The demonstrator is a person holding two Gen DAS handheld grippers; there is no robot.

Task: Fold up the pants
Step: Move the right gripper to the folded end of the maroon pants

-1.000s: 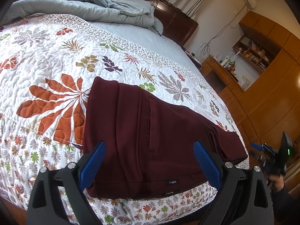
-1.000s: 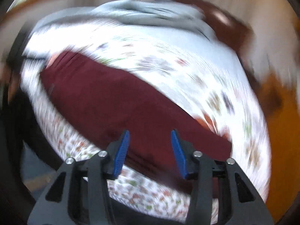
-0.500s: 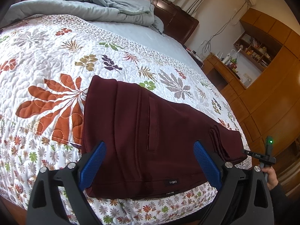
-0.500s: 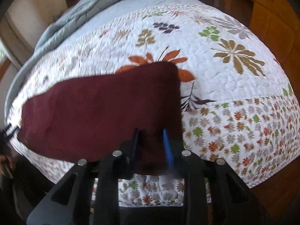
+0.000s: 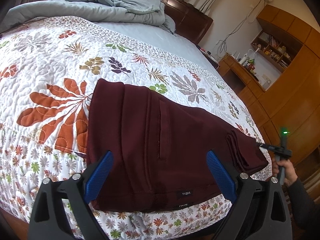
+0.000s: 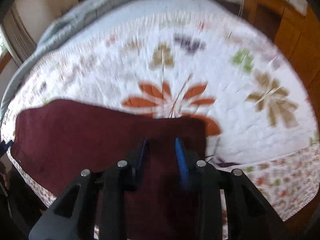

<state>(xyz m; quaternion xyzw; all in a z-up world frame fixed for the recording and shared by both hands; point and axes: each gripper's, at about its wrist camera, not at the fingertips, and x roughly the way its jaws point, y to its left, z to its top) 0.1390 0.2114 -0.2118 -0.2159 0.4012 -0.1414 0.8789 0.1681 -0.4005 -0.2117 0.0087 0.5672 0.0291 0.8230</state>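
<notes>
Dark maroon pants (image 5: 160,140) lie folded lengthwise on the floral quilt (image 5: 50,76), waistband toward the near bed edge and leg ends stacked at the right. My left gripper (image 5: 160,168) is open wide and empty, hovering over the waistband end. My right gripper (image 6: 161,150) hovers over the right end of the pants (image 6: 90,140) in its own blurred view, jaws partly open with cloth showing between them, nothing held. The right gripper also shows in the left wrist view (image 5: 280,150), in a hand beside the leg ends.
A grey duvet (image 5: 96,6) is bunched at the head of the bed against a dark wooden headboard (image 5: 188,18). Wooden cabinets and shelves (image 5: 280,46) stand along the right wall. The bed's front edge (image 5: 160,226) is just below the waistband.
The right gripper has swung across to the pants' end and moved closer and lower over it. The left gripper has barely moved and stays open.
</notes>
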